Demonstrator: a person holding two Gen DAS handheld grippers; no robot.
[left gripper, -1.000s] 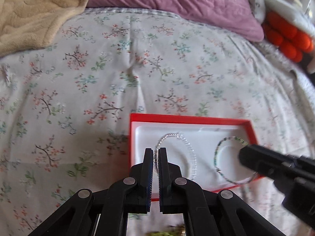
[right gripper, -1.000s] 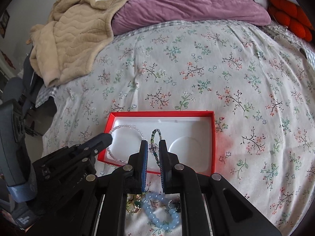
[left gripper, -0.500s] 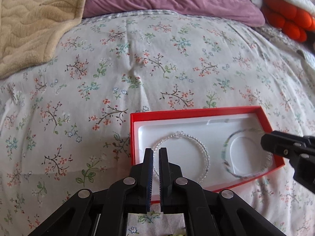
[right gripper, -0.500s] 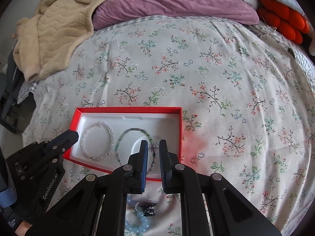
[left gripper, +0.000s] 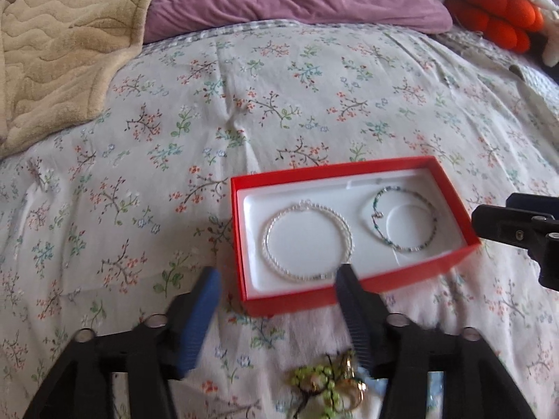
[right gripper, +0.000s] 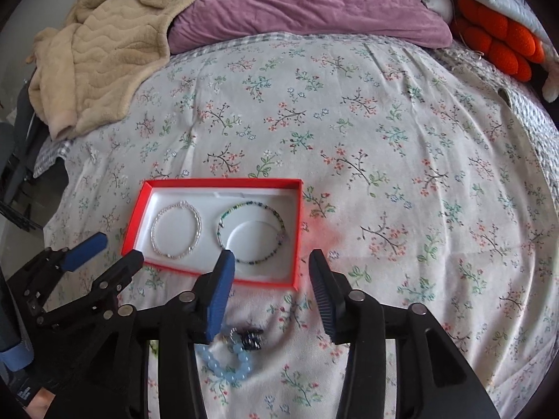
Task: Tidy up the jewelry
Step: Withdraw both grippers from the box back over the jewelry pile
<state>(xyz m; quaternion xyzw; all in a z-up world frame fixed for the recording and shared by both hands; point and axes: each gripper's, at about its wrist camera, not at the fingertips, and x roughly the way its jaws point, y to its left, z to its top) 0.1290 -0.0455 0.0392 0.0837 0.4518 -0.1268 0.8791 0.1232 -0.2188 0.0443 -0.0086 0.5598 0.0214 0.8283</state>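
Since the earlier frames, both bracelets had left our grippers and now lay in the red box (right gripper: 297,230), and both tools had drawn back from it. Our left gripper (left gripper: 277,277) had its jaws spreading apart with nothing between them; our right gripper (right gripper: 270,265) was likewise opening, empty, over the box's near edge. The clear beaded bracelet (right gripper: 176,228) rested in the left side of the white insert, the green-blue beaded bracelet (right gripper: 251,232) in the right side, around a round recess, the two apart. The box sat on the floral bedspread (right gripper: 384,139). Nearer us, outside the box, lay a light blue bead bracelet (right gripper: 227,361) and a green and gold piece (left gripper: 328,380). A beige blanket (right gripper: 104,52) and purple pillow (right gripper: 307,0) lay beyond.
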